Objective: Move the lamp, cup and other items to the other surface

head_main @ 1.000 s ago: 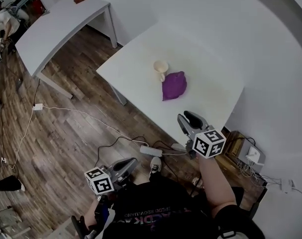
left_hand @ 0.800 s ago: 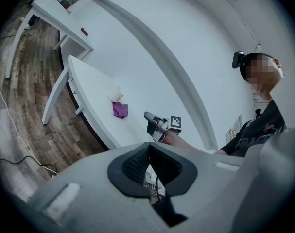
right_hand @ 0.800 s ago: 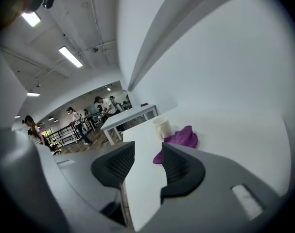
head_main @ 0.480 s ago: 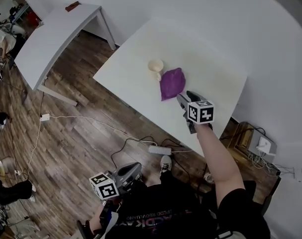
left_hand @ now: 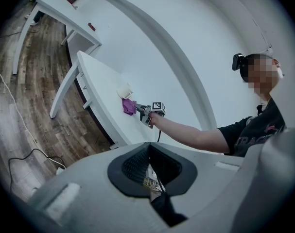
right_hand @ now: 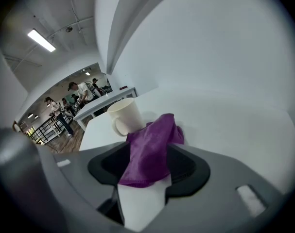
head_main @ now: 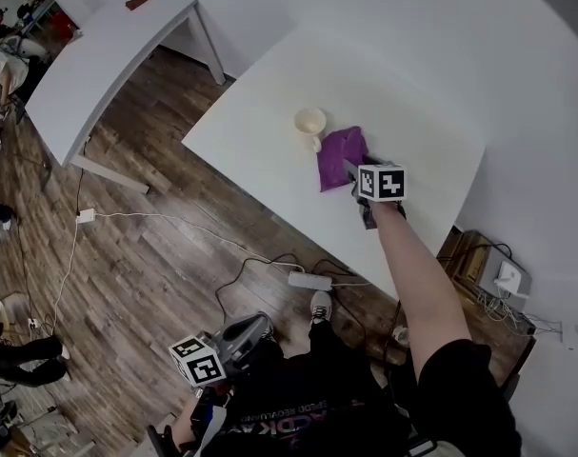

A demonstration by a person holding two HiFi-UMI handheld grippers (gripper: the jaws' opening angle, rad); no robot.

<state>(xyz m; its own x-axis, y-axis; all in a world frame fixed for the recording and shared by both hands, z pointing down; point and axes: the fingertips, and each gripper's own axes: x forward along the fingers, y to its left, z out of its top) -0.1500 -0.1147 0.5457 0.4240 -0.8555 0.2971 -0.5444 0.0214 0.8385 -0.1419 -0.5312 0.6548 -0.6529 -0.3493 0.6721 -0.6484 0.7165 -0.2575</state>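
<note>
Lying centre-frame on desk [head_main: 417, 112]: cloth [head_main: 338, 150], beside cup [head_main: 309, 122], between fingers of right gripper [head_main: 353, 173], which stand apart and have just been opening. Left gripper [head_main: 255, 326], lower left: fingers closed, empty.

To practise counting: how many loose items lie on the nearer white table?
2: a cup near the table's middle, and a purple cloth just beside it, nearer the person. Something small could lie hidden under the cloth.

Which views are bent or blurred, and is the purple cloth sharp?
Head view: mild fisheye, crumpled purple cloth sharp on the white table; left gripper view: strong fisheye, dark corners, cloth tiny; right gripper view: cloth and cream mug sharp, edges dark.
</note>
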